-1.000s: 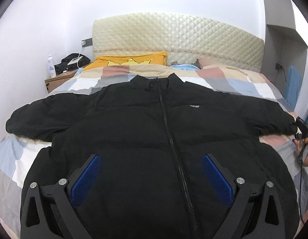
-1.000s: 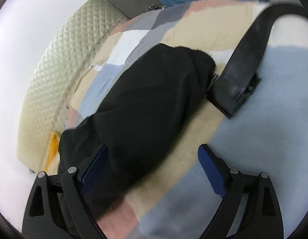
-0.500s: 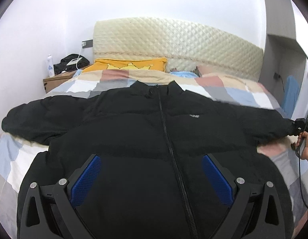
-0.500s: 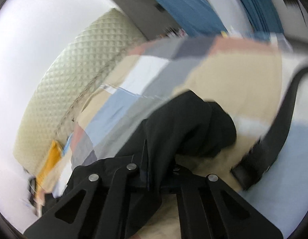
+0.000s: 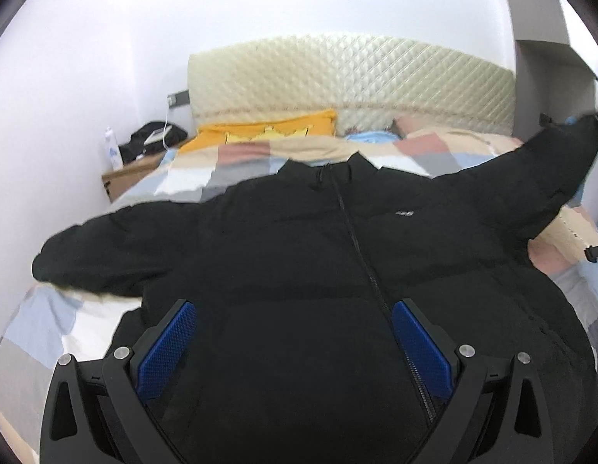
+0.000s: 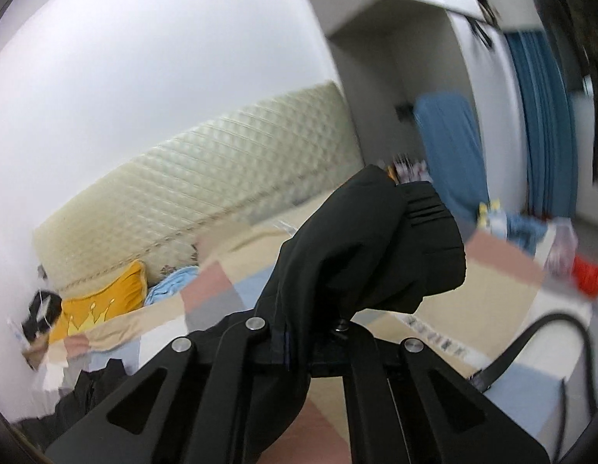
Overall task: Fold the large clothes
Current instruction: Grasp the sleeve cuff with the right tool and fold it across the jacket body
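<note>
A black puffer jacket (image 5: 299,270) lies front up on the patchwork bed, zipped, collar toward the headboard. My left gripper (image 5: 293,348) hovers open over its lower front, blue pads (image 5: 165,348) wide apart with nothing between them. The jacket's right-hand sleeve (image 5: 538,170) rises off the bed toward the upper right edge of the left wrist view. In the right wrist view my right gripper (image 6: 299,352) is shut on that sleeve's cuff (image 6: 376,255), and the black fabric bunches above the jaws. The other sleeve (image 5: 105,259) lies flat at the left.
A quilted cream headboard (image 5: 349,77) backs the patchwork bed (image 5: 47,328). A yellow pillow (image 5: 268,131) lies by it. A nightstand (image 5: 132,174) with a bottle and black items stands at the left. Blue curtains (image 6: 542,123) and a black strap (image 6: 530,344) are at the right.
My right gripper shut on the sleeve cuff and lifted it well above the bed, rolling as it rose. The left gripper stayed open, drifting slightly over the jacket.
</note>
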Available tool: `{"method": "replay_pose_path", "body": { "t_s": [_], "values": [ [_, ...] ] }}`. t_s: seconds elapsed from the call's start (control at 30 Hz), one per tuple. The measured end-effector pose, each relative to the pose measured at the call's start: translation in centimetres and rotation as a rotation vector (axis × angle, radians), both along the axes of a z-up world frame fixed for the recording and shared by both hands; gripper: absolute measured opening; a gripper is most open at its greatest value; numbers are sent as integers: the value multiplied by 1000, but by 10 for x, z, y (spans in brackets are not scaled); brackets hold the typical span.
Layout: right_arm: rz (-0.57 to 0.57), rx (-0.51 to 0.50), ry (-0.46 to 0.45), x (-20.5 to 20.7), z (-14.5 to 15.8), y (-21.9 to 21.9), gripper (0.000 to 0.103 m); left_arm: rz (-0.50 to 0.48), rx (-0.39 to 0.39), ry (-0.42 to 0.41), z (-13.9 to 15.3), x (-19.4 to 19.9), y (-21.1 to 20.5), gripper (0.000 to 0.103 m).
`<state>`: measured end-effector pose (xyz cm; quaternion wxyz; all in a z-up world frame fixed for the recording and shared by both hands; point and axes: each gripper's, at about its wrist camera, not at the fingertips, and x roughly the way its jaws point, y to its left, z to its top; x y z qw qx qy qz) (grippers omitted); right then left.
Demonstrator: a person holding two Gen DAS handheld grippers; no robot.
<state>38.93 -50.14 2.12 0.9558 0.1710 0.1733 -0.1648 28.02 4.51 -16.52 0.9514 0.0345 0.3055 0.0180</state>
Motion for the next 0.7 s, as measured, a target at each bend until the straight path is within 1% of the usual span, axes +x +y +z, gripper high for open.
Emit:
{"method": "replay_pose_path", "body": {
  "t_s": [0.1, 0.13, 0.2, 0.27, 0.33, 0.4, 0.5, 0.6, 0.7],
  "values": [
    [37, -97, -24, 1, 32, 55, 6, -3, 44, -21, 3, -11, 3, 102],
    [49, -117, -42, 0, 41, 77, 7, 0, 46, -22, 4, -13, 6, 102],
    [66, -138, -66, -1, 49, 109, 7, -10, 13, -8, 7, -13, 12, 102],
    [87, -143, -91, -1, 56, 145, 7, 15, 20, -16, 11, -14, 18, 102],
    [132, -131, -123, 2, 61, 186, 7, 33, 16, -28, 14, -16, 26, 102],
    [175, -138, -135, 7, 63, 220, 7, 38, -10, -36, 18, -20, 35, 102],
    [255, -185, -133, 13, 61, 277, 7, 54, -4, -78, 24, -30, 43, 102],
    [344, -213, -121, 18, 49, 325, 7, 70, -23, -97, 30, -35, 54, 102],
    [448, -219, -96, 21, 27, 375, 7, 68, -78, -99, 34, -40, 70, 102]
  ]
}}
